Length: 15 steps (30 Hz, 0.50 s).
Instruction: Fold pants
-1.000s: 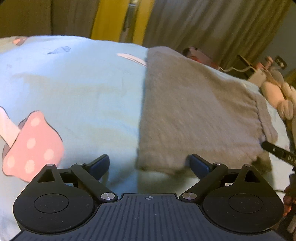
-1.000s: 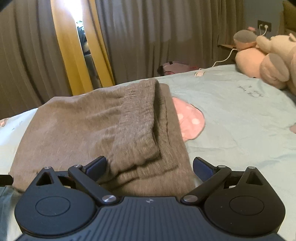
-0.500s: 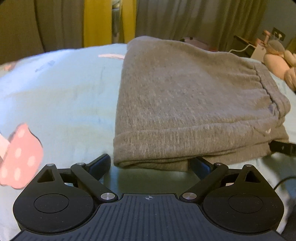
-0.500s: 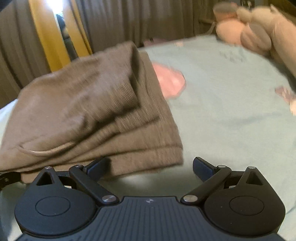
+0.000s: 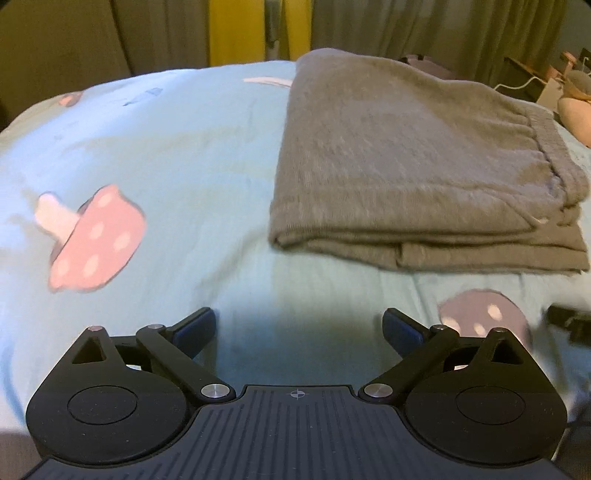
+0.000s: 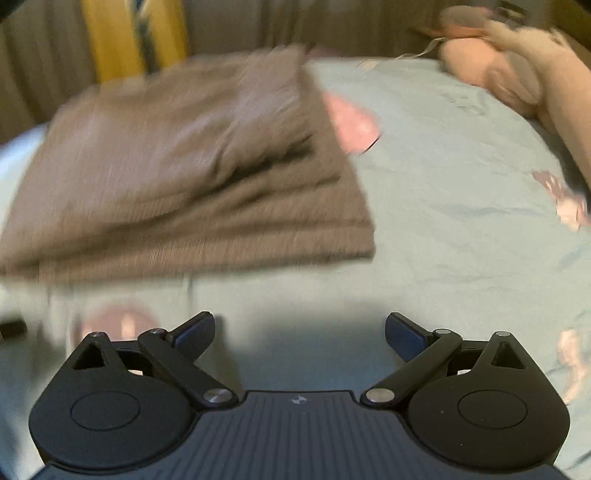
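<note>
**Folded pants on the bed, both grippers spread and empty**

The grey pants (image 5: 417, 173) lie folded in a stacked rectangle on the light blue mushroom-print bedsheet (image 5: 184, 155). The left gripper (image 5: 299, 330) hangs short of their near edge, fingers wide apart, holding nothing. The right gripper (image 6: 300, 332) is likewise spread and apart from the cloth. The right wrist view is smeared by motion, so the fold layers blur there. A plush toy (image 6: 517, 70) is cut off at the frame edge; curtains (image 5: 424, 26) stand behind.
</note>
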Motion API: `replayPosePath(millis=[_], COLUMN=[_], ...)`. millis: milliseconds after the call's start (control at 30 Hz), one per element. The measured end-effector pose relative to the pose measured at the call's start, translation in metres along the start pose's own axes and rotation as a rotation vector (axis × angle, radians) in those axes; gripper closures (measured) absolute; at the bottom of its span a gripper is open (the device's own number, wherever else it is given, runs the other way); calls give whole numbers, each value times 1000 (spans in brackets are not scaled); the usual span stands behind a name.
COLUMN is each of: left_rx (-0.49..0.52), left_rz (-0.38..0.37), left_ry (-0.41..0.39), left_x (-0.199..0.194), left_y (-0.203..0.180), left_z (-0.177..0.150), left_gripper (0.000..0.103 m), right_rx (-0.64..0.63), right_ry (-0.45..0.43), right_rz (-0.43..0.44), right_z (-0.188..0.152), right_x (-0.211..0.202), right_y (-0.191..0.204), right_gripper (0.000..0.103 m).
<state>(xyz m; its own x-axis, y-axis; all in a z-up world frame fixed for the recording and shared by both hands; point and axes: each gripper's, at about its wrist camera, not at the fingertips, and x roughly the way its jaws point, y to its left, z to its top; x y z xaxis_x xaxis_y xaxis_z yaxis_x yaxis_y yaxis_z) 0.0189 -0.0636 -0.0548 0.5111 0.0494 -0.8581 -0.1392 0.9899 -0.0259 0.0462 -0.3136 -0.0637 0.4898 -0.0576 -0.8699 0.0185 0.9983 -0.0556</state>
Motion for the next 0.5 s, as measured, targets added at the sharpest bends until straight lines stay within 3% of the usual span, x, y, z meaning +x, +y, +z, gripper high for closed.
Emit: replayPosePath(millis=[100,200,400,500], left_rx=[18,27,76,72], left_rz=[9,-46,-28,-59], left_ry=[-60,-88,-224,-295], left_x=[-26,-46,-90,-108], left_y=[-5,-8,-24,-29], left_z=[-18,-33,-40,-40], left_gripper=[2,2,2,1], right_rx=[4,43,11,-7], right_ry=[-82,-134,-288,-350], right_rz=[27,90,79,64], right_z=[-15,-25,-35,-36], right_x=[-25,-52,-108,-128], right_y=[3,2,6,8], right_gripper=[4,4,4,4])
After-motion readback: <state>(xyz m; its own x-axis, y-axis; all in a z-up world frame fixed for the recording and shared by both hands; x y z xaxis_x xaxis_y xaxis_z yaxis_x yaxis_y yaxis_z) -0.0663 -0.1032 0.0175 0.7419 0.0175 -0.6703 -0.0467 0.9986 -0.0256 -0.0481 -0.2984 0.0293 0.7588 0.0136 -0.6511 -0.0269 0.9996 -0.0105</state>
